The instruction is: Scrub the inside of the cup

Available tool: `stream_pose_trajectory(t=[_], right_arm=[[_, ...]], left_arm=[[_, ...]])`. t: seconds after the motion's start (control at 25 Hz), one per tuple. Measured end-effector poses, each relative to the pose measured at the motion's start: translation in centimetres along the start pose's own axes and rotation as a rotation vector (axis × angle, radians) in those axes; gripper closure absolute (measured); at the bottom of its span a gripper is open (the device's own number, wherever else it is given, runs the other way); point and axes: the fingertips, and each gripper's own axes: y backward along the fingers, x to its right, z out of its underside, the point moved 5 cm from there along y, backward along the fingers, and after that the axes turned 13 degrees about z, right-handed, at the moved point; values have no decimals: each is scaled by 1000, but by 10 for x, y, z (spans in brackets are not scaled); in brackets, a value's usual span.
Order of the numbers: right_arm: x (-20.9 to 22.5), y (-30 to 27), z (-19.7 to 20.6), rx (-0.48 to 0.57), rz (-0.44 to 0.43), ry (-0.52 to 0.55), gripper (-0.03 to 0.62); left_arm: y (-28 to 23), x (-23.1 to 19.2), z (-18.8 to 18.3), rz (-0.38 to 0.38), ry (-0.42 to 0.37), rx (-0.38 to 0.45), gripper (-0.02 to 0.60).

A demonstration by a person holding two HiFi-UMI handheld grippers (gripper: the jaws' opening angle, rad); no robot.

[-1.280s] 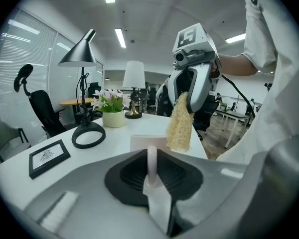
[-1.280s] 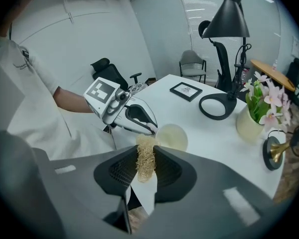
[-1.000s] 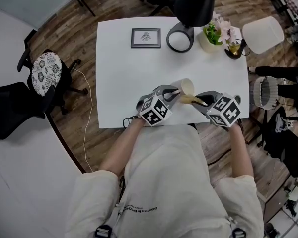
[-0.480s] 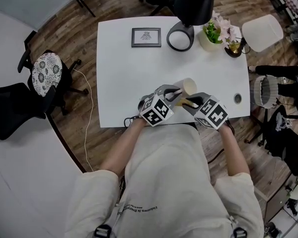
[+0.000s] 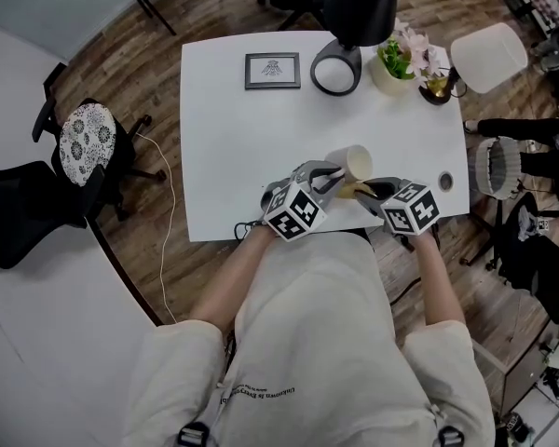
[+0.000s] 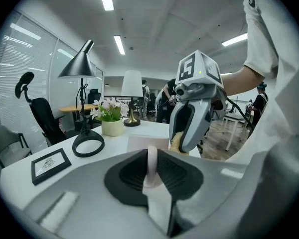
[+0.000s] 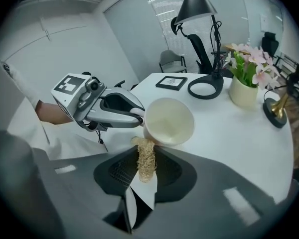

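Note:
A cream cup (image 5: 354, 163) is held on its side above the white table (image 5: 233, 156), mouth turned toward my right gripper. My left gripper (image 5: 328, 175) is shut on the cup's handle (image 6: 150, 164), with the cup body (image 6: 145, 142) just beyond the jaws. My right gripper (image 5: 361, 190) is shut on a yellowish loofah sponge (image 7: 146, 159). The sponge tip sits just below the cup's rim (image 7: 169, 121), outside the mouth. The cup's inside looks plain and pale. In the right gripper view, the left gripper (image 7: 109, 106) holds the cup from the left.
At the table's back stand a framed picture (image 5: 272, 71), a black lamp's ring base (image 5: 337, 71), a flower pot (image 5: 396, 66), a small brass object (image 5: 438, 91) and a white lampshade (image 5: 489, 57). A cable hole (image 5: 446, 182) lies near the right edge. Chairs stand around.
My right gripper pushed the sponge left toward the cup's mouth, then drew back right a little. The left gripper and cup have barely moved.

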Motion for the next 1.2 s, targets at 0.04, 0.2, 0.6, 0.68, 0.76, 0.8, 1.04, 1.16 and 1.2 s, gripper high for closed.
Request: stream_pose_trajectory(t=[0.04, 0.2, 0.6, 0.68, 0.76, 0.8, 1.04, 1.16, 1.2], right_arm=[[2, 0, 1, -7, 10, 6, 485], [12, -2, 7, -27, 44, 11, 487], [43, -1, 8, -19, 62, -68, 488], [47, 0, 6, -15, 69, -75, 488], [51, 1, 4, -7, 73, -89, 490], [53, 1, 2, -3, 74, -96, 490], [54, -1, -7, -10, 45, -99, 490], [50, -2, -5, -22, -23, -122, 490], [49, -1, -5, -20, -42, -138, 490]], left_arm=[[0, 1, -2, 3, -8, 1, 529], [3, 4, -9, 14, -38, 11, 527], [14, 8, -15, 60, -73, 53, 525], [18, 10, -15, 74, -85, 59, 525], [20, 12, -16, 80, -94, 59, 525], [21, 13, -16, 81, -98, 59, 525], [28, 17, -11, 79, -110, 64, 528], [35, 23, -7, 112, -150, 43, 529], [36, 25, -5, 127, -163, 31, 529]])
